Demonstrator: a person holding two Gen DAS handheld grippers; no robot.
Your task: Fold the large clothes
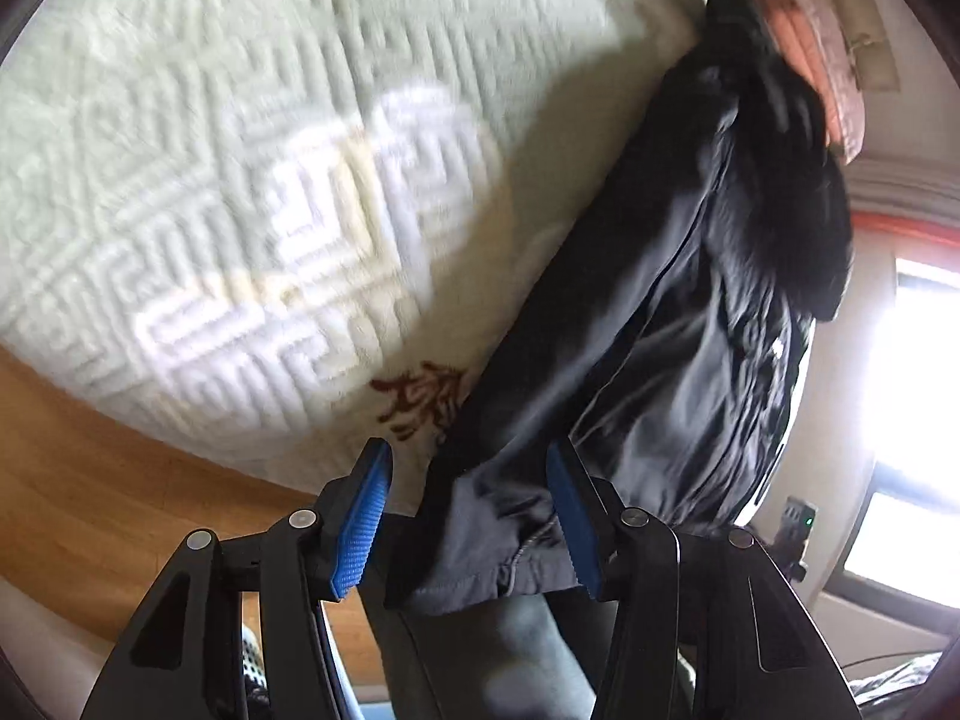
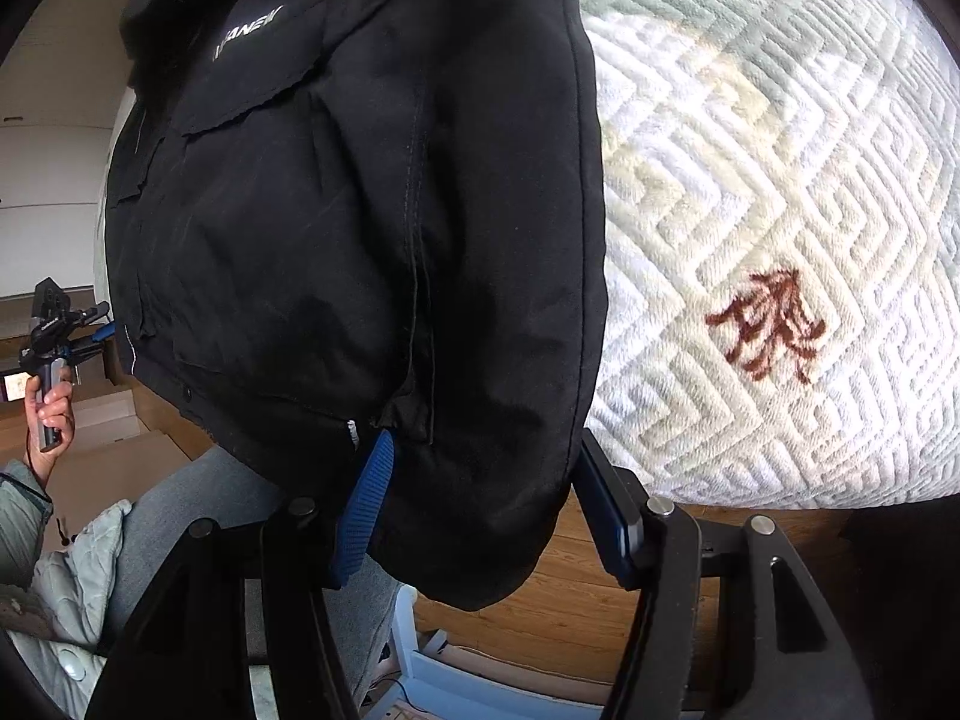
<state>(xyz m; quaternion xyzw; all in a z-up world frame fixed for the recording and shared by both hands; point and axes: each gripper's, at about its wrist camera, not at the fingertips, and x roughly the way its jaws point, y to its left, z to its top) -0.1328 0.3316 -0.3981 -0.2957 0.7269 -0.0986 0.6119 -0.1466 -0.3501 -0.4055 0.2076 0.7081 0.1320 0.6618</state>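
Note:
A large black jacket (image 1: 690, 300) lies along the edge of a pale quilted mattress (image 1: 240, 150). In the left wrist view my left gripper (image 1: 468, 510) is wide open, and the jacket's hem (image 1: 480, 552) lies between its blue pads (image 1: 360, 534), touching only the right one. In the right wrist view the jacket (image 2: 360, 240) fills the middle, with a white logo (image 2: 249, 33) near the top. My right gripper (image 2: 486, 516) is open around its lower corner; the jaws stand wide apart with cloth between them.
The mattress (image 2: 780, 150) has a red embroidered mark (image 2: 768, 324). A wooden bed frame (image 1: 90, 480) runs under it. Pink folded cloth (image 1: 810, 60) lies past the jacket. A bright window (image 1: 912, 420) is at right. My left hand and gripper handle (image 2: 48, 372) show at left.

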